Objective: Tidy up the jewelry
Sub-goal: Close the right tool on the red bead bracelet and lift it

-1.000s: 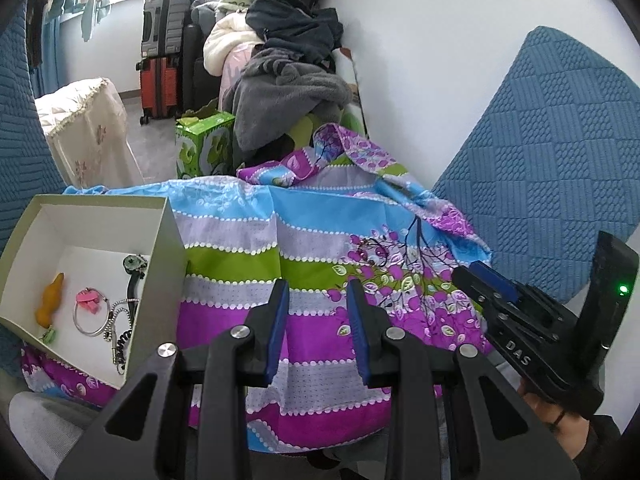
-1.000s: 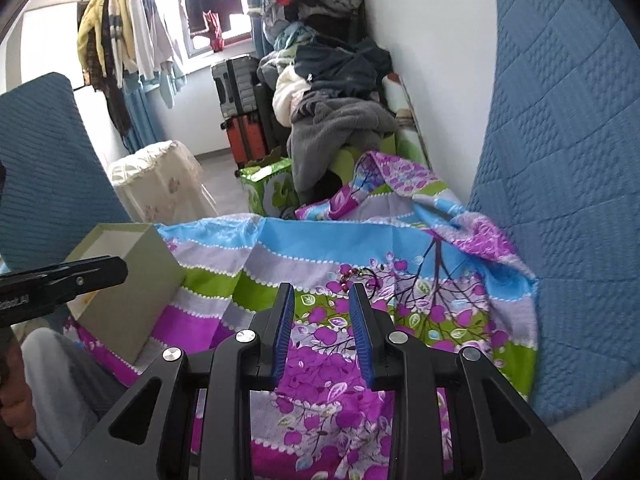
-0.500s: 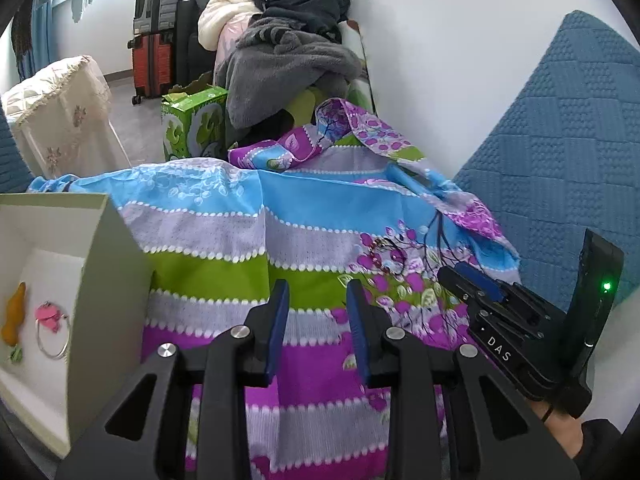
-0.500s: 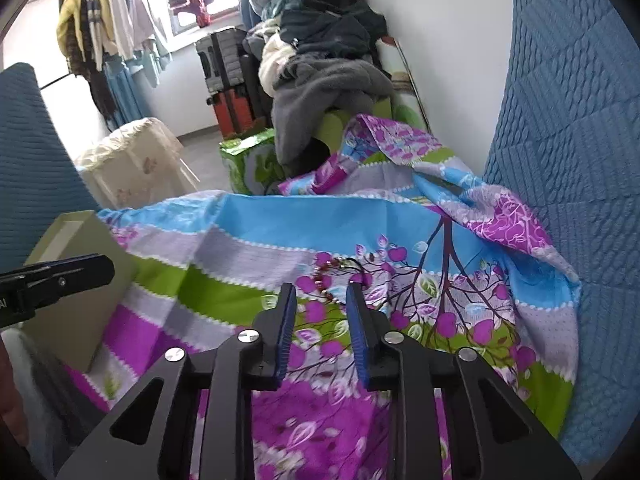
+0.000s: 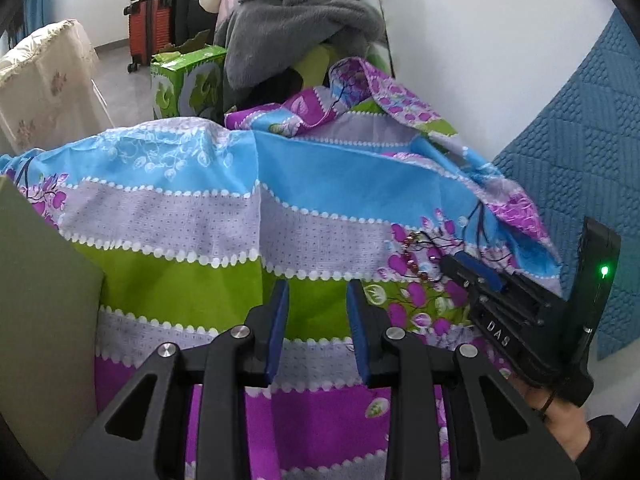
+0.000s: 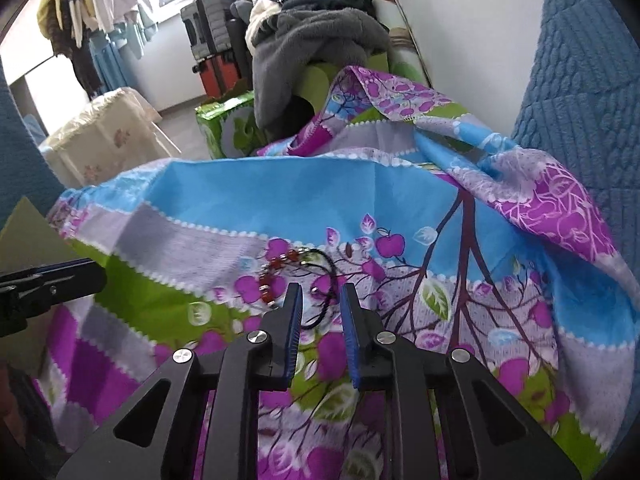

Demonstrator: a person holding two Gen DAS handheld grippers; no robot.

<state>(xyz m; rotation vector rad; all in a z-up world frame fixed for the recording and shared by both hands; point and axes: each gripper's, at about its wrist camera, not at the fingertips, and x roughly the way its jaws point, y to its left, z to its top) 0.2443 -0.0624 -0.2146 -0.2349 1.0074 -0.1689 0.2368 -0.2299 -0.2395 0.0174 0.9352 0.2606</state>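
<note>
Two grippers before us, right gripper (image 6: 320, 292) released just short of the red-beaded bracelet (image 6: 280, 268) lying on the floral cloth (image 6: 400, 208), left gripper (image 5: 314, 290) released, empty, beside the box (image 5: 40, 280).

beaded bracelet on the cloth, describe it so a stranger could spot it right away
On the striped floral cloth, look just ahead of the right tongs. The bracelet lies there: red beads on a black cord, the only loose object among printed purple apples.
</note>
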